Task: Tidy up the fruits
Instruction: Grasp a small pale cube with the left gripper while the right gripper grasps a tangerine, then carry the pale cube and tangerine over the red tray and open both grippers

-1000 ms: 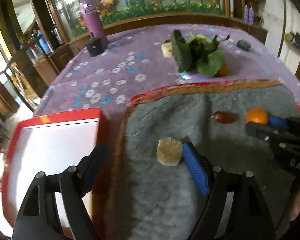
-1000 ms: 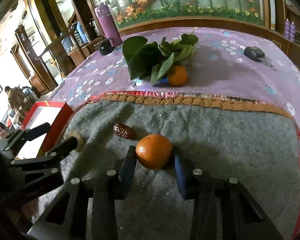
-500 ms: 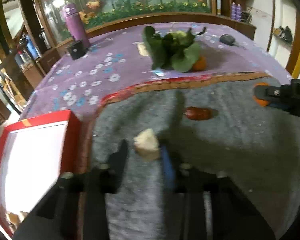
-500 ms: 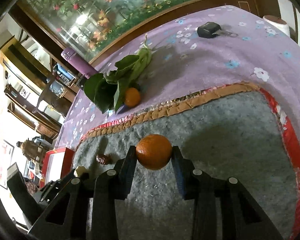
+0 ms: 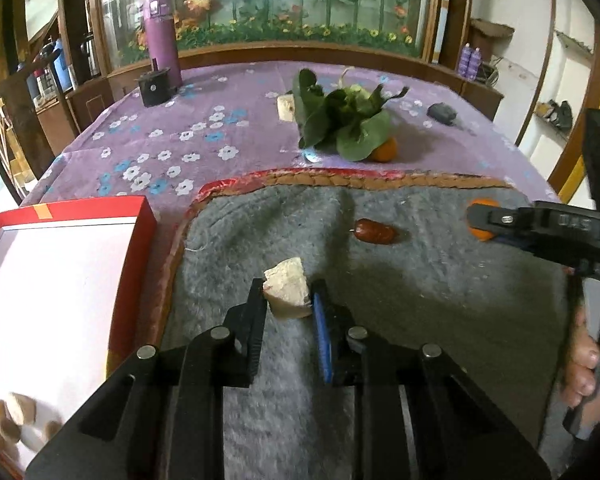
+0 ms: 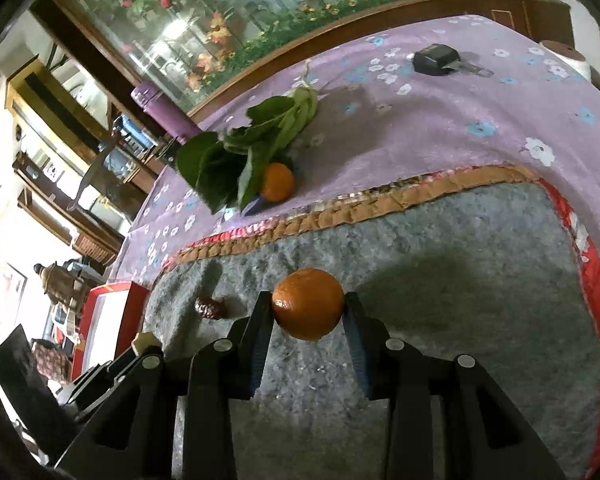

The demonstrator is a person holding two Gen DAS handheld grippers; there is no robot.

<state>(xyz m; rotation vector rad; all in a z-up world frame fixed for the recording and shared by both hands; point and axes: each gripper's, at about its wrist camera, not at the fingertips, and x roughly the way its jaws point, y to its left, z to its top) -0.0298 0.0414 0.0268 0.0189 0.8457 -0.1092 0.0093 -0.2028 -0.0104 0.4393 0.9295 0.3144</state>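
My left gripper [image 5: 288,300] is shut on a pale beige chunk [image 5: 287,287] and holds it above the grey felt mat [image 5: 420,300]. My right gripper [image 6: 306,308] is shut on an orange [image 6: 307,304], lifted over the mat [image 6: 460,280]; it also shows at the right in the left wrist view [image 5: 480,222]. A dark red date [image 5: 374,232] lies on the mat, also seen in the right wrist view [image 6: 209,307]. A second orange [image 6: 277,182] sits under green leaves [image 6: 240,152] on the purple cloth. A red-rimmed white box [image 5: 52,280] stands left of the mat.
A purple bottle [image 5: 162,36] and a black cup [image 5: 154,87] stand at the back left. A black key fob [image 6: 436,58] lies at the back right. Several brown pieces [image 5: 4,416] lie in the box's near corner. A pale block [image 5: 286,107] lies behind the leaves.
My left gripper has closed on the beige chunk and lifted it. My right gripper has closed on the orange, raised it and tilted.
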